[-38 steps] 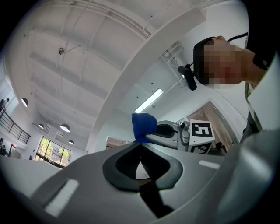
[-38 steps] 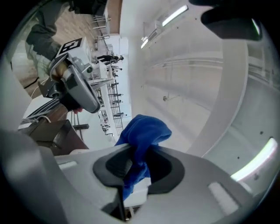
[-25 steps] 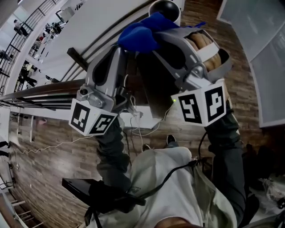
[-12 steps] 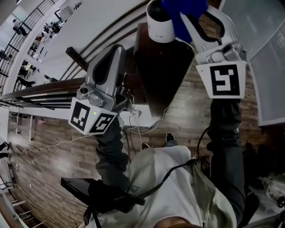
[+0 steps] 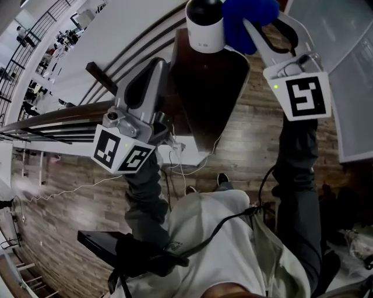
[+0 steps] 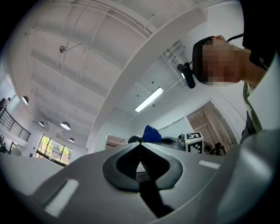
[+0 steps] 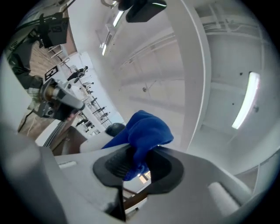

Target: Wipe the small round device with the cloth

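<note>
Wiping step is under way. The right gripper (image 5: 256, 32) is clamped on the crumpled blue cloth (image 5: 249, 16). The right gripper view shows a fold of the cloth (image 7: 144, 129) pinched between the pads, with the bulk bunched ahead of the tips. The small round white device with a black domed top (image 5: 205, 28) stands at the far end of the dark brown tabletop (image 5: 213, 99), and the cloth looks to be touching its right flank.

The left gripper (image 5: 158, 65) has its jaws closed together on nothing. It sits at the tabletop's near-left edge, apart from the device.

To do it well:
- Keep the wad leading so the hard jaw tips don't touch the casing.
- Use light side pressure, since the device is free-standing near the table end and could slide or tip.
- Sweep around the flank and then over the dome, or bring the left gripper in to brace the opposite side.

Versus earlier:
- One second back, both grippers were low and close together with the cloth between them. The right gripper has since carried the cloth up to the device.
- Half a second back, the cloth covered more of the top. The black dome now shows clear.
- The left gripper has barely moved.
</note>
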`<move>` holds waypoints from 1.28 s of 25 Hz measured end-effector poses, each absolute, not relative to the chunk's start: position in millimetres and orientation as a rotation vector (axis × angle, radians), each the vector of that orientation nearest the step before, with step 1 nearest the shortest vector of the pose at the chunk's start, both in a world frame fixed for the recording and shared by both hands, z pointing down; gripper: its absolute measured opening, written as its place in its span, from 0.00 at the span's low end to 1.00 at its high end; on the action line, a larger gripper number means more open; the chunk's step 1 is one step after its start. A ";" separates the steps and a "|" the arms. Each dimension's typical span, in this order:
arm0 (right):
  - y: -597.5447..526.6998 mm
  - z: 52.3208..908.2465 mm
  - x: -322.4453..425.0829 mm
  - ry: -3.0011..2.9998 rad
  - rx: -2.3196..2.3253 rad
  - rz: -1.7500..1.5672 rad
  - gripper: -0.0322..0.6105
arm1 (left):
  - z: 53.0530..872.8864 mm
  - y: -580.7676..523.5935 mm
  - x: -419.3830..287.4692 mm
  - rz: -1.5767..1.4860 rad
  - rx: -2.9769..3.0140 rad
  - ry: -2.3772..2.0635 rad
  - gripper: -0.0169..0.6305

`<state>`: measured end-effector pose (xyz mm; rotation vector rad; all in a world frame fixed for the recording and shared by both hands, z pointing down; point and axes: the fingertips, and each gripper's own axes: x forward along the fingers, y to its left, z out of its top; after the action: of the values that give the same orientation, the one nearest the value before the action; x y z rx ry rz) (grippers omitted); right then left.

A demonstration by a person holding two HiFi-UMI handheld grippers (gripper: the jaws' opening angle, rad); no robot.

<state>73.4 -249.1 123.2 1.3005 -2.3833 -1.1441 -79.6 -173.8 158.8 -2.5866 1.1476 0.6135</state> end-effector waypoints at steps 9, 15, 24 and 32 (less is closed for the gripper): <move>-220.7 106.4 29.2 -2.266 1.096 -1.359 0.19 | 157.6 -157.8 -88.3 0.625 -2.570 1.171 0.03; -232.7 90.1 23.1 -2.062 1.129 -1.357 0.19 | 164.9 -158.7 -100.3 0.655 -2.562 1.206 0.03; -253.2 65.6 -38.7 -1.721 0.928 -1.564 0.19 | 172.9 -153.4 -99.0 0.682 -2.595 1.198 0.03; -226.2 141.1 -76.4 -1.624 0.613 -1.556 0.19 | 167.2 -141.6 -93.9 0.688 -2.595 1.166 0.03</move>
<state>-76.4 -226.2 141.1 0.6128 -1.6243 -1.5557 -93.9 -141.6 167.2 -2.5949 1.1661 0.6877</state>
